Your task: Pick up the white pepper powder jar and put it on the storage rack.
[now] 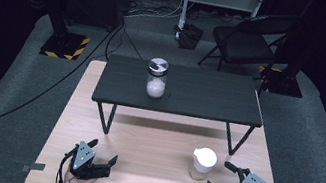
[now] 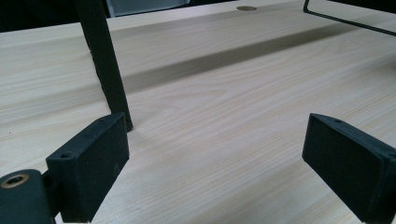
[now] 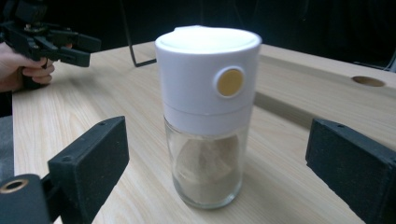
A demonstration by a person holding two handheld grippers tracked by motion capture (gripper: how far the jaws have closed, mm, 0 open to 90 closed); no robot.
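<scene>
Two hand-held grippers rest low over the near edge of the light wooden worktop [image 1: 149, 155]. Right gripper [image 1: 229, 179], near the right-hand near corner, holds its jaws spread wide, pads clear of everything; its own view looks along them at the white-capped glass jar [image 3: 208, 116], which stands upright just ahead of the opening, not between the pads. Tan powder fills the lower part of the glass, and a round yellow button [image 3: 229, 82] marks the cap. From above, the jar [image 1: 202, 163] stands on the worktop just left of the right gripper, inward from the near right corner. Left gripper [image 1: 101, 154], near the left-hand near corner, likewise stands wide and empty; its own view shows bare wood and one black leg [image 2: 105, 65] of the small dark table [image 1: 181, 92] that spans the far half of the worktop. A second jar [image 1: 157, 78], with a black-and-white lid and white contents, stands toward that table's far edge, left of centre. Step in hand, as judged: approach to the near jar. The next move calls for advancing the right jaws level around the glass body, below the cap, before closing, since a high or off-centre grip could tip it.
</scene>
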